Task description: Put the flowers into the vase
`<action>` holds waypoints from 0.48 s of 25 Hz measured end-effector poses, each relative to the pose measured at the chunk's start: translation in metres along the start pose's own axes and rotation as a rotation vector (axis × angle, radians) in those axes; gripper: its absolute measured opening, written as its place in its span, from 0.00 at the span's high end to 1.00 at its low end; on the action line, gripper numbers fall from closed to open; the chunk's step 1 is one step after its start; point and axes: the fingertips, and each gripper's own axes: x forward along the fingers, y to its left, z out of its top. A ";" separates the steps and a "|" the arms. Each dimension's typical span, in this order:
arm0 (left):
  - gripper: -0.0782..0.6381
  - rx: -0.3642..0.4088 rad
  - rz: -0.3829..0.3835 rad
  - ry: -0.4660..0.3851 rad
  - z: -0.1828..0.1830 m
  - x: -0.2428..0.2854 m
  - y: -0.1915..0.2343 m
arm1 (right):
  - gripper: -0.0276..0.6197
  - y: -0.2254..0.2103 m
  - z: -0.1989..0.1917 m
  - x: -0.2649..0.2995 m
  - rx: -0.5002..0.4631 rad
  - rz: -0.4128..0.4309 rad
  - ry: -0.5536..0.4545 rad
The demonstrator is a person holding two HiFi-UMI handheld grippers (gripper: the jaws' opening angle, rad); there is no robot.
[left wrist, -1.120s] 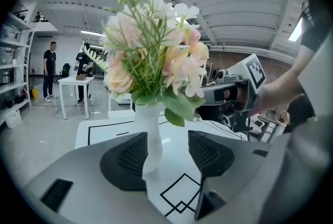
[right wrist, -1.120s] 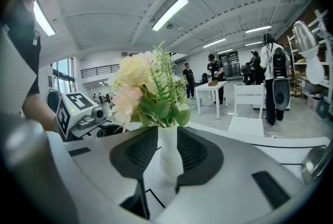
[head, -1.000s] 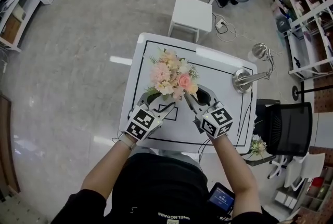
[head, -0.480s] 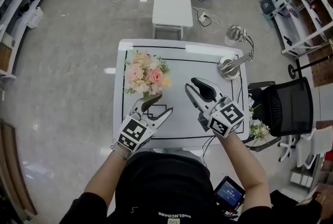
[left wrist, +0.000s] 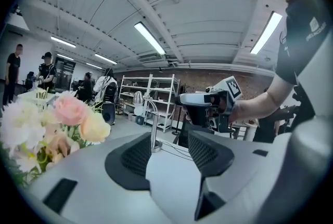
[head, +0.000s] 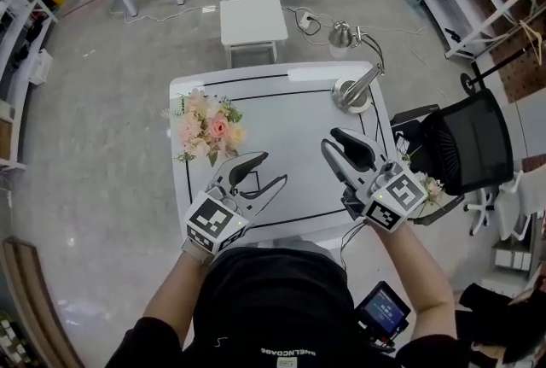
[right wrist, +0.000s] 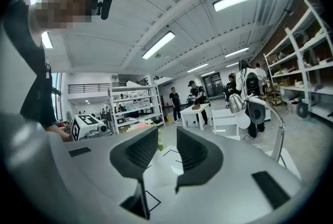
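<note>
Overhead, a white surface [head: 290,127] carries a pink and cream bunch of flowers [head: 207,129] at its left edge and a desk lamp [head: 351,93] at its far right corner. The left gripper [head: 270,170] hovers just near and right of the flowers, its jaws apart and empty. The right gripper [head: 331,142] hovers over the right side, its jaws narrowly apart and also empty. A white chair [head: 250,16] stands beyond the far edge.

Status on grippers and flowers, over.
Left gripper open, empty. Right gripper open, empty. Flowers at table left side, free of both. Nothing between grippers and flowers.
</note>
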 end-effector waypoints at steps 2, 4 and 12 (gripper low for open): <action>0.58 -0.002 -0.026 -0.024 0.012 0.003 -0.008 | 0.80 0.001 0.008 -0.017 -0.010 -0.028 -0.034; 0.58 0.011 -0.042 -0.045 0.024 0.006 -0.015 | 0.81 0.003 0.014 -0.032 -0.021 -0.047 -0.061; 0.62 0.053 -0.132 -0.090 0.054 0.033 -0.046 | 0.81 -0.006 0.021 -0.083 -0.046 -0.144 -0.115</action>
